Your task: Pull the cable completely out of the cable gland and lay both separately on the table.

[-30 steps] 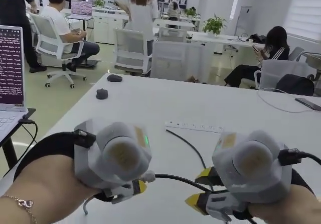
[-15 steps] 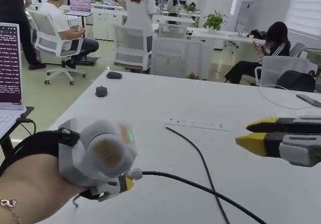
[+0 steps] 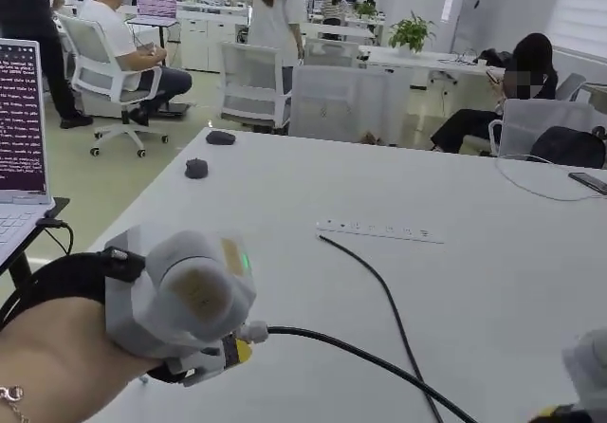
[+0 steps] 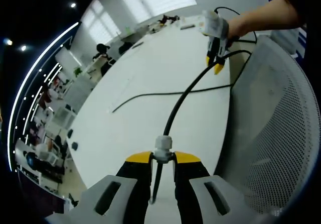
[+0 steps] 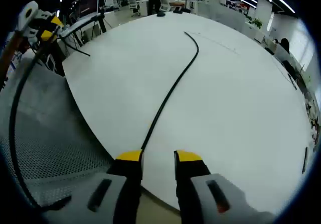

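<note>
Head view: the white table [image 3: 493, 252] is the largest thing, its top running away toward an office with chairs and several people. In the left gripper view a grey mesh chair back [image 4: 281, 133] stands tight against the table's near edge, close beside both grippers. An open, lit laptop [image 3: 21, 124] stands off the table's left side. On the table a flat white power strip [image 3: 379, 231] lies just beyond the free end of the black cable [image 4: 179, 101]. A dark phone [image 3: 588, 183] lies near the far right edge. One mouse [image 3: 196, 168] and a second mouse [image 3: 220, 137] sit at the far left, well apart from the work.

The left gripper [image 4: 163, 158] is clamped on the white cable gland [image 4: 163, 144], held above the near edge, with the cable passing through it. The right gripper [image 5: 159, 157] has a narrow gap between its jaws with nothing in it. The cable's line across the table ends at the tip of one jaw.

Count: one table, one chair back, one laptop, one power strip, one phone, two mice, one cable, one gland, two grippers.
</note>
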